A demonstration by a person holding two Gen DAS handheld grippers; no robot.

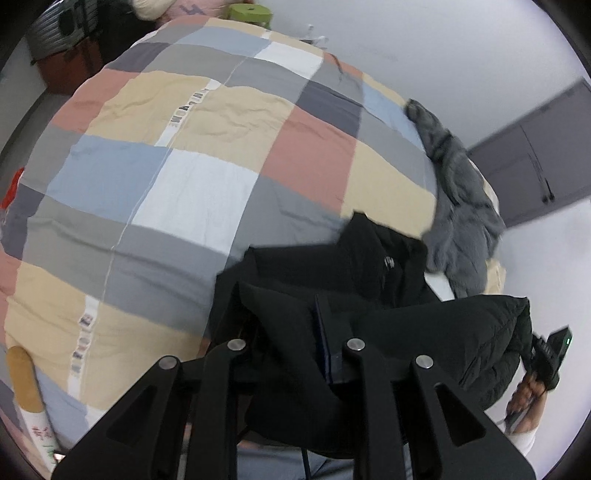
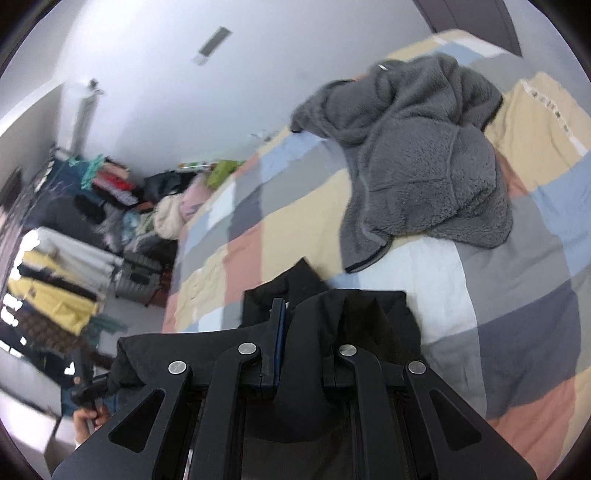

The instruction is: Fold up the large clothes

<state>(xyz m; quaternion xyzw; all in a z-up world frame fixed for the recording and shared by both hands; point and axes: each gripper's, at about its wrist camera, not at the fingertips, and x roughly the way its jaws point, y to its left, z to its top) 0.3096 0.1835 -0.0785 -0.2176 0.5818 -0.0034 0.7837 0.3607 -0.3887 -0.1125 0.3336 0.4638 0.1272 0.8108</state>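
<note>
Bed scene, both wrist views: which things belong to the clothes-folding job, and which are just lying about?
In the job:
- black jacket, pinched by both grippers
- left gripper
- right gripper
- grey fleece, heaped unfolded on the bed
- patchwork bedspread, the work surface

Lying about:
- clothes pile beyond the bed
- green thing at the far edge

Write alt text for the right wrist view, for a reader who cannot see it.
The right gripper is shut on a bunched black jacket held over a bed with a patchwork checked cover. A grey fleece garment lies crumpled further up the bed, and clothes are piled along the wall at left.
</note>
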